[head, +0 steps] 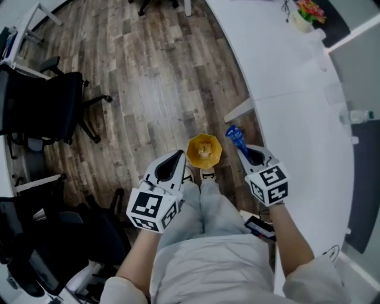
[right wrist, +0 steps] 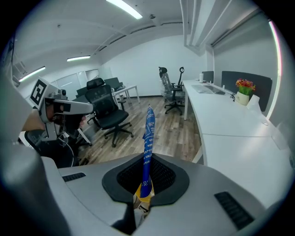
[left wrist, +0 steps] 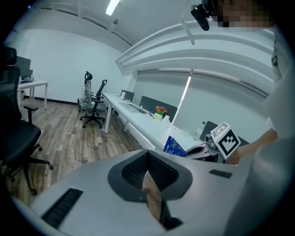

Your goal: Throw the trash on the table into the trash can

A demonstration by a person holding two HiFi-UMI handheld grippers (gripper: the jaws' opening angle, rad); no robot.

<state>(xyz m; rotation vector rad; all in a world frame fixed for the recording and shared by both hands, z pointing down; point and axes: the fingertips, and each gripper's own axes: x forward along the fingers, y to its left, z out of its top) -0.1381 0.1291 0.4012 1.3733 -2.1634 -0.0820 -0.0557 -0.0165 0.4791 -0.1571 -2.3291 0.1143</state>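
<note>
A small yellow trash can (head: 203, 151) stands on the wood floor just beyond the person's feet, with some trash in it. My right gripper (head: 244, 153) is to the right of the can, beside the table edge, shut on a blue snack wrapper (head: 234, 136) that sticks up from its jaws. In the right gripper view the wrapper (right wrist: 148, 133) stands pinched edge-on in the gripper (right wrist: 146, 177). My left gripper (head: 178, 159) is to the left of the can. It is shut on a thin brown scrap (left wrist: 152, 197), seen in the left gripper view.
A long curved white table (head: 297, 95) runs along the right, with a flower pot (head: 309, 15) at its far end. Black office chairs (head: 41, 104) stand at the left. The person's legs (head: 205, 208) are just behind the can.
</note>
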